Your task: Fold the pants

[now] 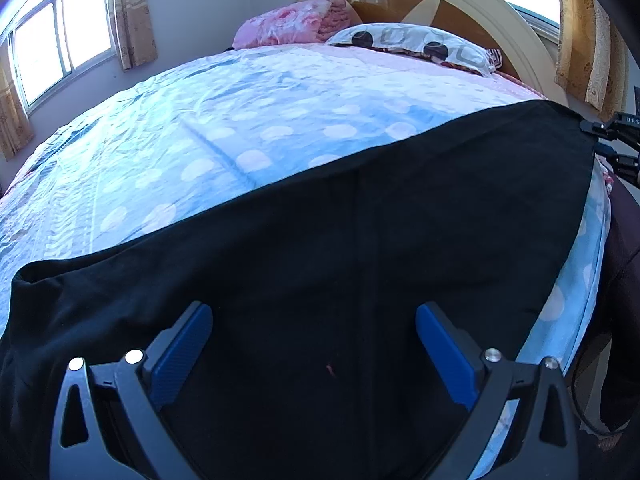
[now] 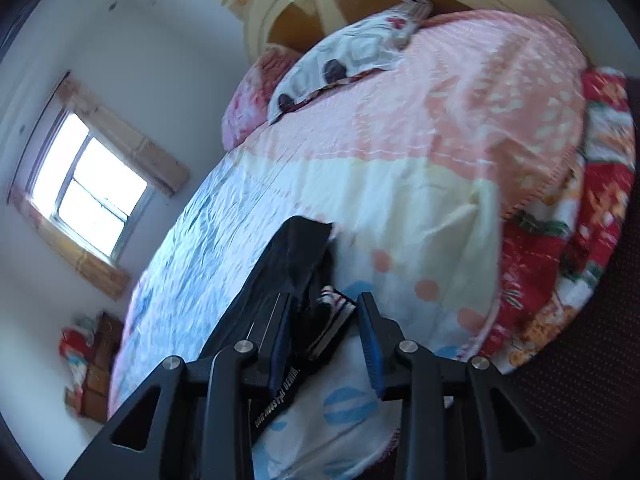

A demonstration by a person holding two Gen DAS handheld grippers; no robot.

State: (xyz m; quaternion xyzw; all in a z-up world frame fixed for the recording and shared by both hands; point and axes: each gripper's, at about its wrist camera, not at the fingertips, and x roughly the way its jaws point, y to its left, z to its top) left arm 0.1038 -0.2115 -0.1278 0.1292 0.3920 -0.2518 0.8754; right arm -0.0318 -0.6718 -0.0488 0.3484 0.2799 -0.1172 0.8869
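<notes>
Black pants (image 1: 320,240), one pair; left gripper (image 1: 314,316) wide apart, empty; right gripper (image 2: 324,312) part-open, waistband between, grip unclear.

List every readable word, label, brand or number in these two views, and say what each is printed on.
"DAS": white letters, cut off by the frame edge, on the right claw as seen from the left wrist view.
"DENIM": white print on the pants' black waistband; the words before it on the same band are too blurred to read.
No other text is legible.
</notes>
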